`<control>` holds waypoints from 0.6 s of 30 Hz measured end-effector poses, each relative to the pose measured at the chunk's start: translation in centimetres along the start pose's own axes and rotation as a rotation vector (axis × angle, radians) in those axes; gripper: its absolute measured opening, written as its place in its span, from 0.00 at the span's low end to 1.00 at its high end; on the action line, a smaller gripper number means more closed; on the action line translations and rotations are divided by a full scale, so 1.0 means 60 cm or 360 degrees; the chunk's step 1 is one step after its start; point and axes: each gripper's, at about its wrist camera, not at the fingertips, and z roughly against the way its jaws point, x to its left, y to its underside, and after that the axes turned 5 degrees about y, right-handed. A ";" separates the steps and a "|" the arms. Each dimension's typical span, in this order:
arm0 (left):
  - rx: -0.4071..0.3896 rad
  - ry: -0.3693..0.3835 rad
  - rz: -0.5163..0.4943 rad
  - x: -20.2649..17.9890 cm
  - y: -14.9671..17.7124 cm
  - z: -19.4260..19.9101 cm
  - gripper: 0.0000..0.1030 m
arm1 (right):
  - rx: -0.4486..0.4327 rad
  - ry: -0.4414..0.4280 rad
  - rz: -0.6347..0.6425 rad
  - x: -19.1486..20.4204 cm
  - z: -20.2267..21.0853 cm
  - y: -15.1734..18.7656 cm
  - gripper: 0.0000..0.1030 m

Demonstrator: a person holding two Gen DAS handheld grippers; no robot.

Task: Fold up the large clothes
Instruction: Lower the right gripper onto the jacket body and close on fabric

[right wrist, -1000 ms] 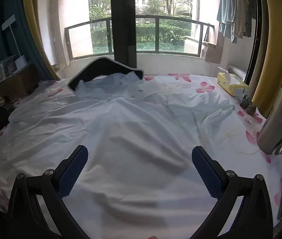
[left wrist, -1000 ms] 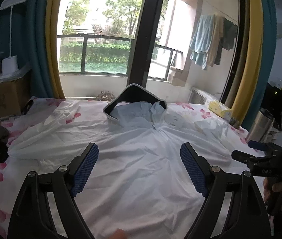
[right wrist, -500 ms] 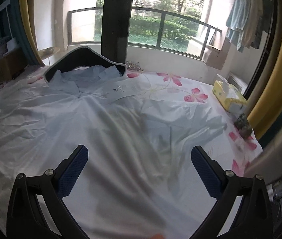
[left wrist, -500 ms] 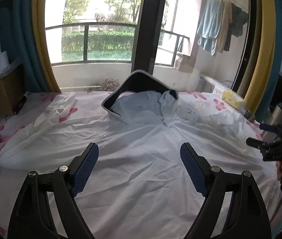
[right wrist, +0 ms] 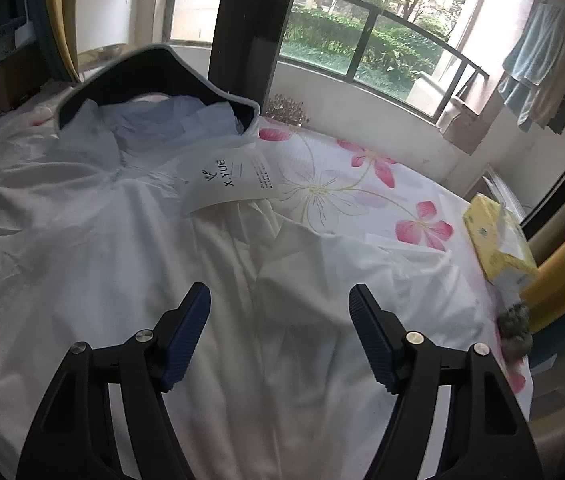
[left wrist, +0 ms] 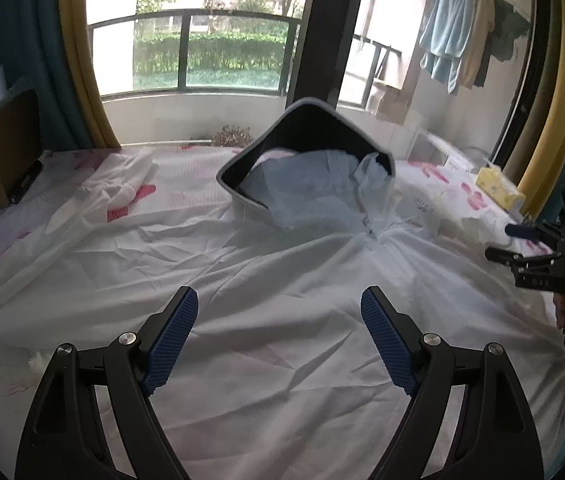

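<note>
One white jacket (left wrist: 282,280) lies spread flat on the bed (right wrist: 362,184), under and ahead of both tongs, its hood (left wrist: 314,148) at the far end. The left tongs (left wrist: 278,336) are spread wide with nothing between them. The right tongs (right wrist: 278,336) have just been closing but are still parted over the sleeve (right wrist: 362,272), pinching nothing; one tag (right wrist: 234,180) lies near the collar and one tissue box (right wrist: 498,240) at the bed's edge.

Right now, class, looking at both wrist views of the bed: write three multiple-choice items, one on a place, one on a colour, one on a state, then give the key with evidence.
1. Where does the paper tag lie?
A. on the jacket beside its hood
B. on the tissue box
C. on the floor

2. What colour are the flowers on the bed sheet?
A. blue
B. pink
C. green

3. How do the right gripper jaws stand?
A. shut on a sleeve
B. apart, holding nothing
C. shut on the tag

Key: 1 A, the tag rests below the hood; 2 B, pink petals show; 3 B, jaws just closing, cloth only beneath.
</note>
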 end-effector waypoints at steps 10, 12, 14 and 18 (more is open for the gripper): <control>0.0095 0.0013 0.0026 0.006 0.007 -0.042 0.84 | 0.0071 -0.0027 -0.0033 -0.017 -0.057 -0.005 0.35; 0.0097 0.0017 0.0029 0.005 0.006 -0.042 0.84 | 0.0056 -0.0050 -0.0034 -0.017 -0.056 -0.007 0.16; 0.0089 0.0019 0.0027 0.004 0.006 -0.038 0.84 | 0.0035 -0.0046 -0.0030 -0.017 -0.052 -0.010 0.08; 0.0063 0.0029 0.0022 0.005 0.003 -0.027 0.84 | -0.0040 -0.0010 -0.0042 -0.024 -0.027 -0.022 0.05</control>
